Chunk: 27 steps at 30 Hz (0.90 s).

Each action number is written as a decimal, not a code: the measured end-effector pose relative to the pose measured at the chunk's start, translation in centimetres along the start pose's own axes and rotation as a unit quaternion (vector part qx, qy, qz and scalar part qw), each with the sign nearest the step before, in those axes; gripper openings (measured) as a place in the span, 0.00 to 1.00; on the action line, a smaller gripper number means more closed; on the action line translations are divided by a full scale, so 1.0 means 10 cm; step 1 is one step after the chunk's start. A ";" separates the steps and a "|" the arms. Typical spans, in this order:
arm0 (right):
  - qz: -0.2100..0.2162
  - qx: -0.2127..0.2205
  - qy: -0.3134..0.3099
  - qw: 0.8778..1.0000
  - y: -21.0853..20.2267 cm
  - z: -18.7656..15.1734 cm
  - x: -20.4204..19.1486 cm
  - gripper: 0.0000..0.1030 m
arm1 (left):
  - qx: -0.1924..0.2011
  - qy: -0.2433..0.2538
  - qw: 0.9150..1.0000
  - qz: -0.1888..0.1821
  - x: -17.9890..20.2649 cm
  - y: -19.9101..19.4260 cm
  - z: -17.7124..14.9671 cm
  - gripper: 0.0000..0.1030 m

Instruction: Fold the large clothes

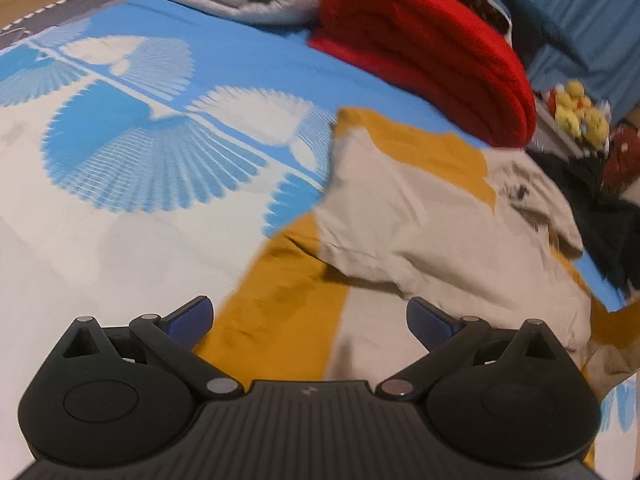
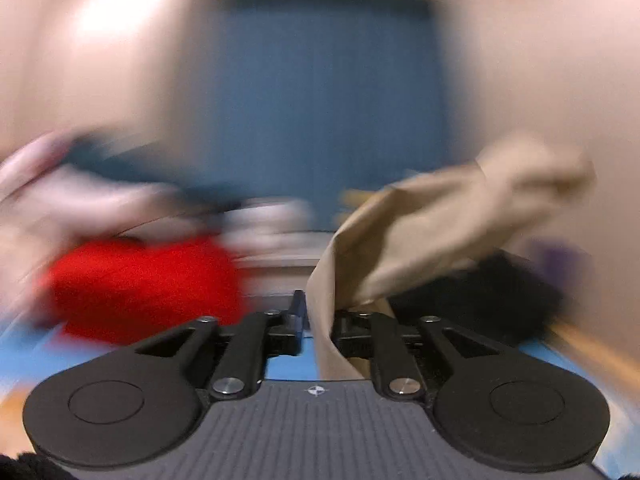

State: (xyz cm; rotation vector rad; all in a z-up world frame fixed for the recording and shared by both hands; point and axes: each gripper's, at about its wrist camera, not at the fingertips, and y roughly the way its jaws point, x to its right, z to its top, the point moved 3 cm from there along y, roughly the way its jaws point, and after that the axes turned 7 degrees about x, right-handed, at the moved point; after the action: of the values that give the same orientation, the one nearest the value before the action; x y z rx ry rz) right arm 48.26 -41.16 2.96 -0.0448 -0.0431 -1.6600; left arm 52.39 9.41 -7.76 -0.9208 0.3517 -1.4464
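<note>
- The left gripper (image 1: 308, 316) hangs with jaws wide over the beige and mustard garment (image 1: 400, 208) on the bed (image 1: 120, 240).
- The right gripper (image 2: 318, 320) pinches a beige fold, lifted.

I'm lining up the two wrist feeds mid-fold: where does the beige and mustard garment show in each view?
Left wrist: the beige and mustard garment lies spread on the blue and white bedsheet, centre to right, ahead of the open left gripper.
Right wrist: its beige cloth rises between the fingers of the right gripper, centre right.
Shared landmark: the folded red blanket.
</note>
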 end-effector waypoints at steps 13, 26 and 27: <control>-0.007 -0.181 0.033 0.983 -0.74 -1.42 -0.20 0.75 | 0.042 0.002 0.999 -0.017 -0.26 0.00 0.31 1.00; -0.058 -0.184 0.099 0.976 -0.84 -1.98 0.36 0.70 | 0.023 0.080 0.996 -0.044 0.67 0.73 0.48 1.00; -0.055 -0.183 0.101 0.976 -0.77 -1.98 0.36 0.70 | 0.015 0.087 0.995 -0.041 0.72 0.79 0.47 1.00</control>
State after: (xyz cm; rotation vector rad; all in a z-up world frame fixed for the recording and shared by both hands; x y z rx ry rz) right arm 40.23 -45.10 -16.63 -0.1539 0.4221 -1.7570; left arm 62.25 3.13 -8.14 -0.7949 0.4250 -1.6082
